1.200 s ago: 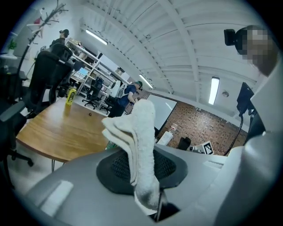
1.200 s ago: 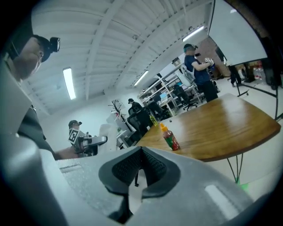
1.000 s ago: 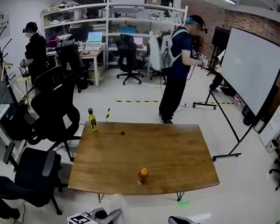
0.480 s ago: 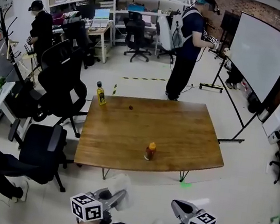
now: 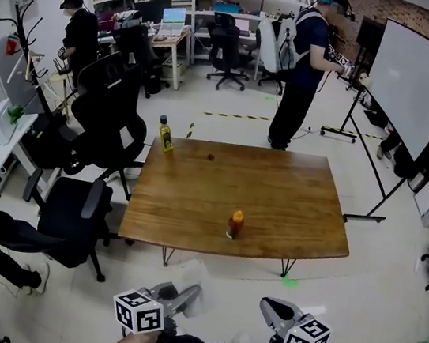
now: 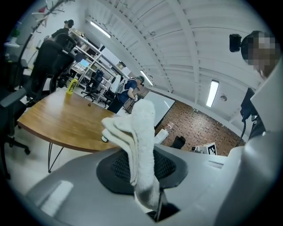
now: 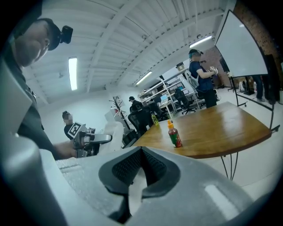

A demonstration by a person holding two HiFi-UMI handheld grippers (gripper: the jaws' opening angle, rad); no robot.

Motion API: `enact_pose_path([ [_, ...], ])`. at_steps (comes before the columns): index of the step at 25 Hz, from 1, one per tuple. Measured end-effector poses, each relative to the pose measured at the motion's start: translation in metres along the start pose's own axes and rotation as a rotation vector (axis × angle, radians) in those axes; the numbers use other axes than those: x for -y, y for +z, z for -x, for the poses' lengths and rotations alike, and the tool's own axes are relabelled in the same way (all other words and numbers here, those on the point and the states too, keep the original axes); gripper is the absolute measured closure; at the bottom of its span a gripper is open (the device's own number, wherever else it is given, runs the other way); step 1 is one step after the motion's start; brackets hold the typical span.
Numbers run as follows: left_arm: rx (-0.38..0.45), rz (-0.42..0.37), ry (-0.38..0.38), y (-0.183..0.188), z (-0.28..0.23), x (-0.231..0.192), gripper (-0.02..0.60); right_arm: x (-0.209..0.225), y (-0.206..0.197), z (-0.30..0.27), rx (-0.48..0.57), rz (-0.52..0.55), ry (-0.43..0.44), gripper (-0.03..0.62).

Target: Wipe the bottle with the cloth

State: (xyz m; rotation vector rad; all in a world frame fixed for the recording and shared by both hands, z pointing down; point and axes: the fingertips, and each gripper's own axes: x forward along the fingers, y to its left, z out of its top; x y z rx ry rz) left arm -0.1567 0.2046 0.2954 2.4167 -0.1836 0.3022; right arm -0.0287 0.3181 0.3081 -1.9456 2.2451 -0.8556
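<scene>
A red sauce bottle with an orange cap stands upright near the front edge of the wooden table; the right gripper view shows the same bottle. My left gripper is held low in front of the table, well short of it, shut on a folded white cloth. In the left gripper view the cloth sticks up from between the pads and hides most of the bottle. My right gripper is level beside the left one, shut with nothing held.
A yellow bottle and a small dark object sit at the table's far left. Black office chairs crowd the left side. A person stands beyond the table by a whiteboard; another person is at the desks.
The head view has tilted down and drawn nearer, so the table sits lower and larger. Both grippers show higher in the view. Their grips are unchanged.
</scene>
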Motion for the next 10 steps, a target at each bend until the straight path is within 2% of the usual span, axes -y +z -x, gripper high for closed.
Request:
enact_pose_path([
  [10, 0.0, -0.016, 0.022, 0.005, 0.002, -0.003, 0.482, 0.009, -0.007, 0.011, -0.017, 0.011, -0.006, 0.592],
])
